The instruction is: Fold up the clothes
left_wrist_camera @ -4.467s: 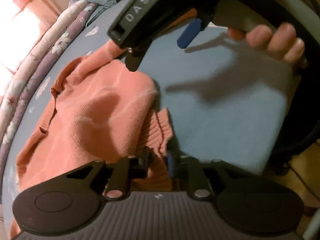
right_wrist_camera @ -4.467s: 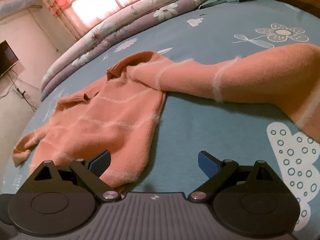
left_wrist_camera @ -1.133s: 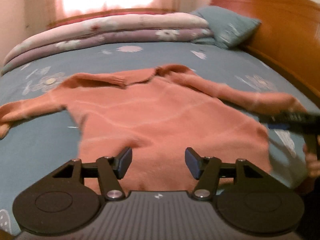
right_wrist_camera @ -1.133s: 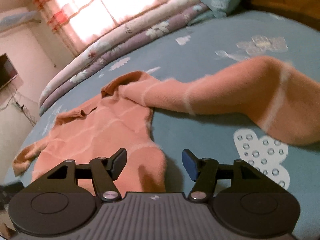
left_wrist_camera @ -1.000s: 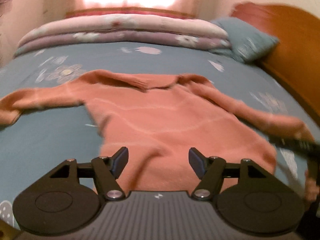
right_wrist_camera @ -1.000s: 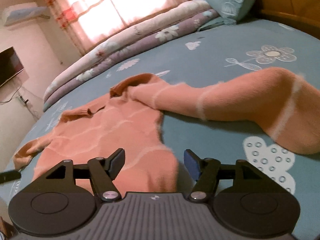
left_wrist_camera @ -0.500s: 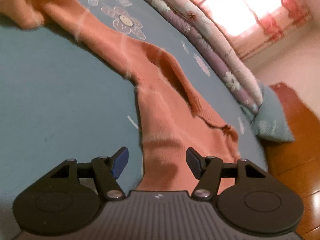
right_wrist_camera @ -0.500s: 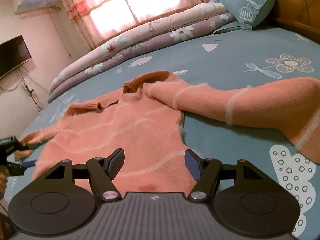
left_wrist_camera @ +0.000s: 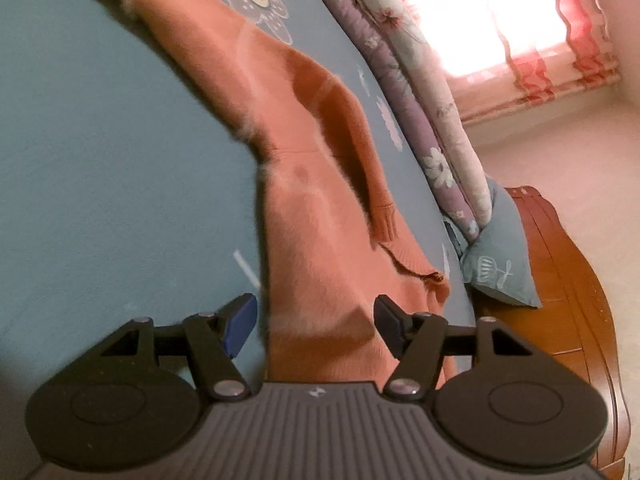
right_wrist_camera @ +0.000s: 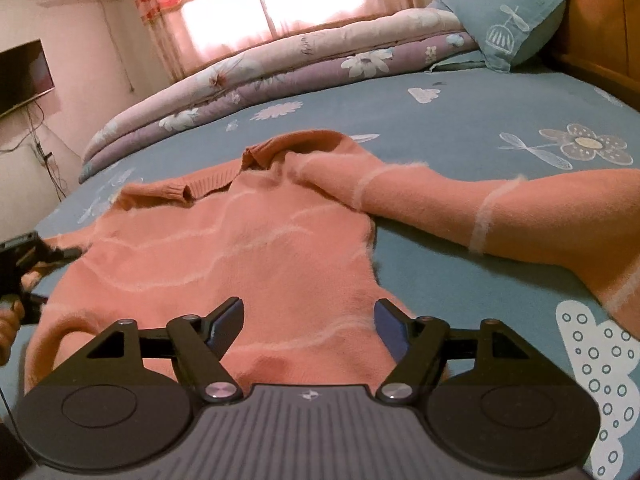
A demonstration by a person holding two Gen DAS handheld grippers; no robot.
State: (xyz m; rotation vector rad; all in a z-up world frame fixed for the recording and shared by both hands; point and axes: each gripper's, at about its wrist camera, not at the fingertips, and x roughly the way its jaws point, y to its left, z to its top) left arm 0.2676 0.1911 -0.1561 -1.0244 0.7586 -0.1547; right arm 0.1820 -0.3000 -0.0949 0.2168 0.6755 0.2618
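Note:
An orange knit sweater (right_wrist_camera: 240, 260) with thin white stripes lies flat on the blue flowered bedsheet (right_wrist_camera: 480, 120), collar (right_wrist_camera: 280, 152) away from me. One sleeve (right_wrist_camera: 500, 216) stretches off to the right. My right gripper (right_wrist_camera: 309, 320) hovers over the hem's right part, its jaws opening and not pressing on the cloth. In the left wrist view the sweater (left_wrist_camera: 320, 240) shows its left side edge between the open jaws of my left gripper (left_wrist_camera: 315, 322), and the other sleeve (left_wrist_camera: 224, 60) runs away up the frame. The left gripper's fingers (right_wrist_camera: 60, 254) show at the sweater's left edge.
Rolled floral quilts (right_wrist_camera: 280, 80) line the far side of the bed. A blue pillow (right_wrist_camera: 504, 20) leans on the wooden headboard (left_wrist_camera: 580, 320) at the right. A bright curtained window (right_wrist_camera: 300, 0) and a wall television (right_wrist_camera: 24, 76) stand beyond. A hand (right_wrist_camera: 8, 320) holds the left gripper.
My left gripper has swung from the hem's middle to the sweater's left side, dropping lower and rolling. The right gripper has drifted a little left over the hem, jaws slightly wider.

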